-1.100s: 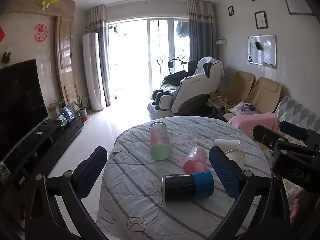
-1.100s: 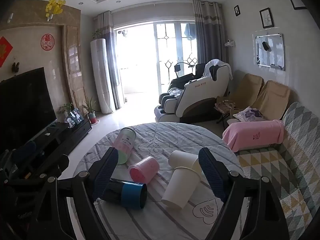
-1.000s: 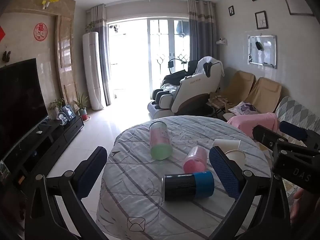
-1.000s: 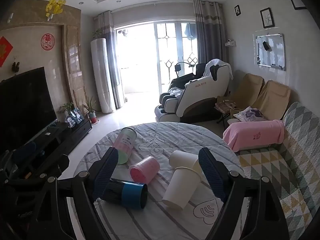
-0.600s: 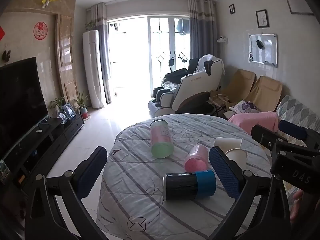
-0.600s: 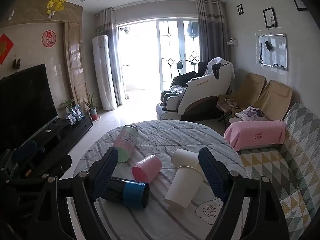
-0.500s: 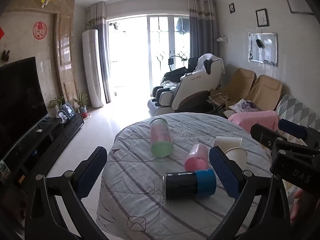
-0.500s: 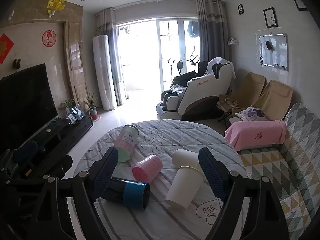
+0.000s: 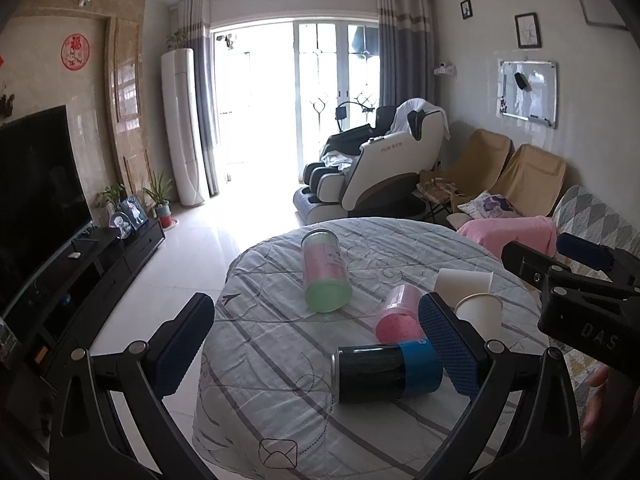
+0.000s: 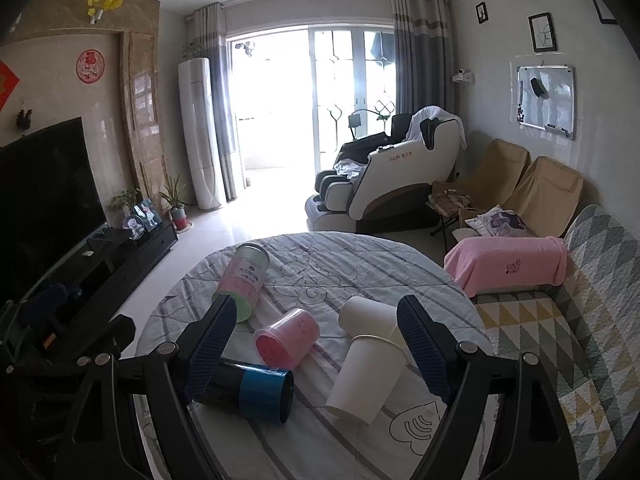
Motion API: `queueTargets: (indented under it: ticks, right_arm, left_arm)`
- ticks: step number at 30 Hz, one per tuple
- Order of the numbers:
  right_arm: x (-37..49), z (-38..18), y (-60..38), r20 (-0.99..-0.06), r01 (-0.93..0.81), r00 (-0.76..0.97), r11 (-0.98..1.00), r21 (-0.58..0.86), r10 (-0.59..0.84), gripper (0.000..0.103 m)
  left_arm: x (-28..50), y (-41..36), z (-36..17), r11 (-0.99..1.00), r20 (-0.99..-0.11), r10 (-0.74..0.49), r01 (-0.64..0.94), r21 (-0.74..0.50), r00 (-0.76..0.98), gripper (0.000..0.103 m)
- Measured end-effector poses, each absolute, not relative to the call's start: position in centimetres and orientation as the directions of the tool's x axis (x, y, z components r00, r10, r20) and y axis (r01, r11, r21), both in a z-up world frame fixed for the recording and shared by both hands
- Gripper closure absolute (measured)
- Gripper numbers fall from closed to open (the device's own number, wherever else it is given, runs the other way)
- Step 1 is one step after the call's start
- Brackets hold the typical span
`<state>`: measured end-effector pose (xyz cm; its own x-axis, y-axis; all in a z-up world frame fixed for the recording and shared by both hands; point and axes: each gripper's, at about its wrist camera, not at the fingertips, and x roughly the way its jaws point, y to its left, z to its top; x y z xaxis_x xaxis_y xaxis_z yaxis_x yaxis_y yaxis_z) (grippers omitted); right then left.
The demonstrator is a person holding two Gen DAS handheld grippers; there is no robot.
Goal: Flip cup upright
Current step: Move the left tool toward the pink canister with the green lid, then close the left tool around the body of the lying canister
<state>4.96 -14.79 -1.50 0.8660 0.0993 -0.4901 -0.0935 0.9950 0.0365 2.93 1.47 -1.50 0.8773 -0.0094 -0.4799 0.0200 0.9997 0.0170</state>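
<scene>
Right now both my claws hang wide open above the round surface with the striped grey cloth [image 10: 360,256], and they hold nothing. My right claw [image 10: 316,344] looks down at five cups, all lying on their sides. The tall white paper cup [image 10: 366,380] lies nearest, with its rim touching a second white paper cup [image 10: 366,316] behind it. Just beside them lie the small pink plastic cup [image 10: 286,342] and the black cup with a blue band [image 10: 250,394]. The long pink and green cup [image 10: 242,280] lies farther back.

I think a lot could go wrong. The cups are round, so a bump could make one roll off the edge. If I squeeze a paper cup too hard, it could squash. My left claw [image 9: 316,350] is close to the black cup, so my two claws could bump.
</scene>
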Motion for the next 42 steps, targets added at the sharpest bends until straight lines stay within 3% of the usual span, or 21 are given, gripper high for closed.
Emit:
queueTargets:
  ticks: [15,29,42]
  right_arm:
    - [10.9,-2.0,-12.9,-0.617,-0.114,0.776,0.991,0.065,0.13,0.019]
    - [15.3,-2.6,-12.7,-0.719,-0.094,0.688,0.994,0.049,0.1,0.019]
    - [22.9,-4.6,-13.3,-0.846,-0.097,0.53,0.995,-0.001,0.051,0.019]
  left_arm:
    - [8.8,3.6,-2.6,0.999,-0.57,0.032,-0.006,0.047,0.821,0.0]
    - [15.1,3.6,-3.0,0.997,-0.677,-0.068,0.077,-0.016,0.733,0.0]
    - [21.9,1.4,-4.3,0.994,-0.778,-0.062,0.107,0.007,0.625,0.0]
